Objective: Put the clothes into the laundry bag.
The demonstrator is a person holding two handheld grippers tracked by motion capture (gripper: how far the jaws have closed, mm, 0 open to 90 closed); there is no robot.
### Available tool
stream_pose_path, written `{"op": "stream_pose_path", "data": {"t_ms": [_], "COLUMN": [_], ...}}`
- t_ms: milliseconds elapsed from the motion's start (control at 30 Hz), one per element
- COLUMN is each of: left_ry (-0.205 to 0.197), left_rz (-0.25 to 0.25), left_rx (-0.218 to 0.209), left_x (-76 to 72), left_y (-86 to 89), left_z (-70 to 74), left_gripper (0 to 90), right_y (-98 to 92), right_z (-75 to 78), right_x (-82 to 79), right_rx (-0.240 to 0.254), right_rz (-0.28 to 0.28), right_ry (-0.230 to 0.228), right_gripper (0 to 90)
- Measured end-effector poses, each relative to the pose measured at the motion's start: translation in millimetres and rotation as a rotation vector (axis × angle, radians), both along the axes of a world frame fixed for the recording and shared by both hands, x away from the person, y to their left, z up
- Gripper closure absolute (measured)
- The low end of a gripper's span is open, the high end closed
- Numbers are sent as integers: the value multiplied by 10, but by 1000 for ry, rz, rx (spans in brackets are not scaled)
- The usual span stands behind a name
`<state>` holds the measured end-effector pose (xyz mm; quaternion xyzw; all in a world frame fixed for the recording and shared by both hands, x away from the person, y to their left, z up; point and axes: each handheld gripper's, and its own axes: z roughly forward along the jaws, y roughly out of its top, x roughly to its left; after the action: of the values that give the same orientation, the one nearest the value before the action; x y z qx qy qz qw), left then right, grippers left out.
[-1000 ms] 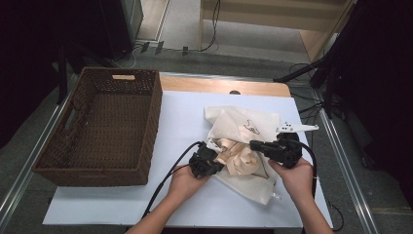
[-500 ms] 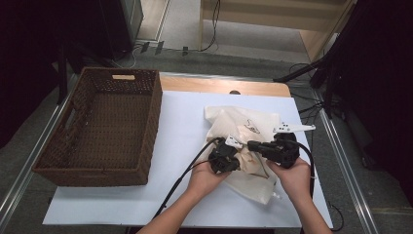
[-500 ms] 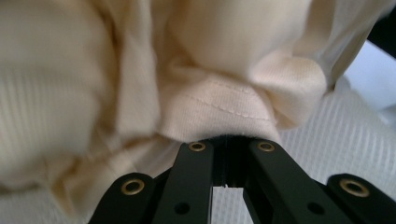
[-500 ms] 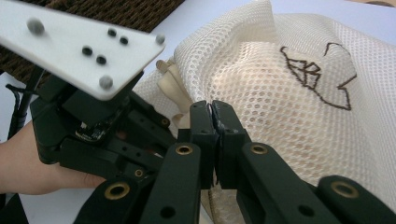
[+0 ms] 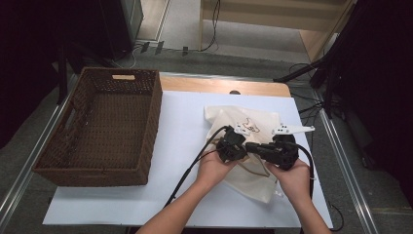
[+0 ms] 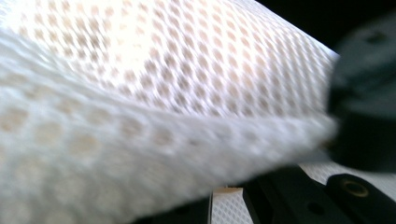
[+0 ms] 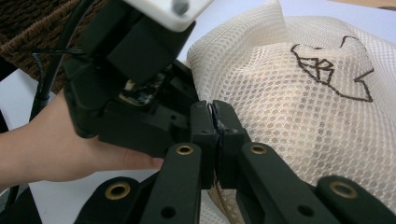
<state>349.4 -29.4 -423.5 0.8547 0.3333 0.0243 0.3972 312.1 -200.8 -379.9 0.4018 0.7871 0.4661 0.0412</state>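
Mesh bag (image 5: pixel 253 127) pinched between both closed grippers.

cream mesh bag (image 5: pixel 253 146) w/ dark line drawing, brown wicker basket (image 5: pixel 97 126).

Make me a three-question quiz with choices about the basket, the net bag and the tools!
1. Where is the basket?
A. left of the mesh bag
B. on top of the bag
C. on the floor

2. How many tools meet at the bag?
A. one
B. two
C. three

3. How are the right tool's jaws?
A. wide open
B. pressed shut
C. hidden

Answers: 1 A, the basket sits at the white mat's left side; 2 B, the left tool and right tool come together there; 3 B, the right gripper view shows the tips together.
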Motion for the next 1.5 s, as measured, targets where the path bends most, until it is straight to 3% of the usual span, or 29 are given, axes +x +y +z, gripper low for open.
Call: {"op": "stream_pose_path", "data": {"t_ms": [200,400,567,667,767,833,1000,1167,1367,1500], "left_ry": [8,-1,-3,26,46,50,60,55,51,59], "left_rz": [48,68,118,116,86,54,40,2,2,28], "left_rx": [-10,29,76,74,50,56,36,47,44,51], "left_x": [108,207,303,335,309,262,181,74,4,-8], "left_y": [-28,-64,-102,-80,-51,-15,89,235,474,631], "left_z": [-23,-45,-106,-139,-115,-88,-33,25,55,2], "left_gripper": [900,900,900,900,900,900,900,900,900,900], "right_y": [-60,-125,-126,-134,-155,-168,-158,-154,-137,-140], "right_z": [6,-7,-16,-30,-46,-55,-76,-83,-85,-89], "right_x": [12,41,47,60,68,70,81,90,99,108], "right_rx": [20,21,7,-1,3,3,-1,-6,-4,-5], "right_rz": [-19,-43,-44,-53,-56,-54,-57,-57,-62,-61], "right_ry": [3,7,7,13,14,15,21,20,28,29], "right_gripper": [894,895,897,896,896,896,896,895,894,893]}}
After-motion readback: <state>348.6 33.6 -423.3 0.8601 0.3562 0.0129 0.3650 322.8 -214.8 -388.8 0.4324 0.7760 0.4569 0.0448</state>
